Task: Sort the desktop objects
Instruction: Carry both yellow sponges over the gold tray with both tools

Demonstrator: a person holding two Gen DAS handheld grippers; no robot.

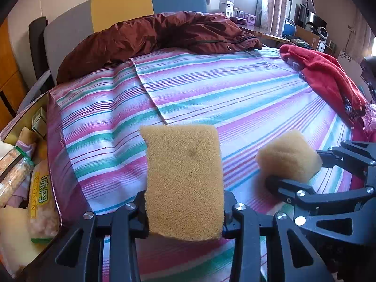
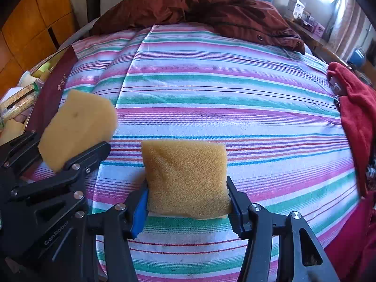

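Note:
Two tan sponges are held above a striped bedsheet [image 1: 211, 89]. My left gripper [image 1: 185, 213] is shut on one sponge [image 1: 183, 178], which stands upright between its black fingers. In the right wrist view that sponge [image 2: 77, 124] and the left gripper [image 2: 70, 157] show at the left. My right gripper [image 2: 188, 199] is shut on the other sponge [image 2: 185, 176], squeezed between its blue-padded fingers. From the left wrist view this second sponge [image 1: 289, 159] and the right gripper [image 1: 312, 174] sit at the right. The two grippers are side by side, apart.
A dark red box [image 1: 52, 155] with snack packets [image 1: 40, 202] lies at the left edge of the bed. A maroon jacket [image 1: 152, 35] lies at the headboard end and a red garment [image 1: 329, 75] at the right. A cluttered desk [image 1: 270, 33] stands beyond.

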